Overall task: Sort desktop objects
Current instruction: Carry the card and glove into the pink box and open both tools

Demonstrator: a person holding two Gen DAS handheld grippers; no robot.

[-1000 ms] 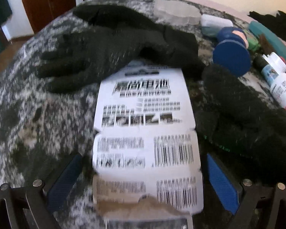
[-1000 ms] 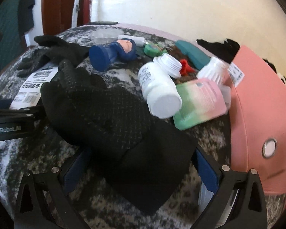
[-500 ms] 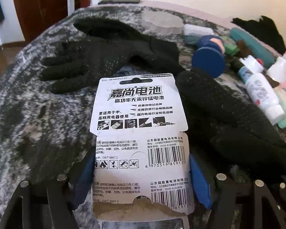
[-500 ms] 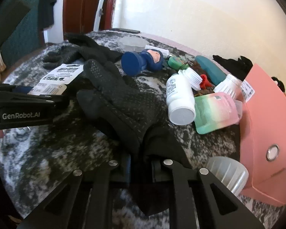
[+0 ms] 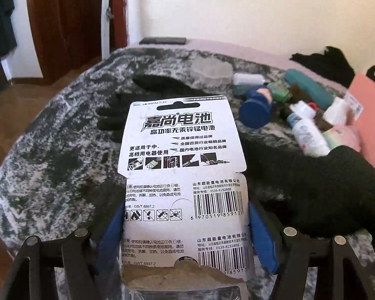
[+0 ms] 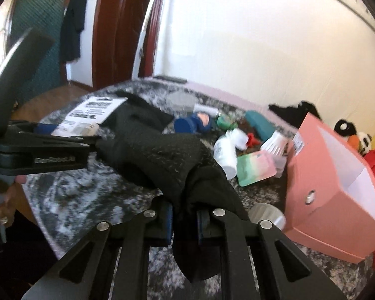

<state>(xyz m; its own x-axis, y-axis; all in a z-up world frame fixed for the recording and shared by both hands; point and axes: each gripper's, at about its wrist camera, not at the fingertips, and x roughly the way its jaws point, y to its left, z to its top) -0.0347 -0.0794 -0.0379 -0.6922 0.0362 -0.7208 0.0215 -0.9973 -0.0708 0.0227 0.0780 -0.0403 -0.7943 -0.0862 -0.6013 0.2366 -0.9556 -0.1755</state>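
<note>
My left claw (image 5: pixel 185 227) pinches the battery card (image 5: pixel 182 165) by its edges above the worktop (image 5: pixel 50 165); my right claw (image 6: pixel 185 221) is clamped on the black glove (image 6: pixel 162 160). The stiff card could twist free, and the dangling glove might sweep the bottles (image 6: pixel 226 153) over.

A battery card (image 5: pixel 182 175) stands upright between the pads of the left claw (image 5: pixel 186 227), above the table (image 5: pixel 50 165). Behind the card lies a glove (image 5: pixel 117 115). A second glove (image 6: pixel 162 160) is pinched in the right claw (image 6: pixel 185 225), draped to the right of the card. Farther right on the table, bottles (image 6: pixel 225 152), a pouch (image 6: pixel 256 168) and a figurine (image 5: pixel 256 107) crowd together. At the far right stands a box (image 6: pixel 332 195), with what may be a jar (image 6: pixel 267 216) at its near corner.
</note>
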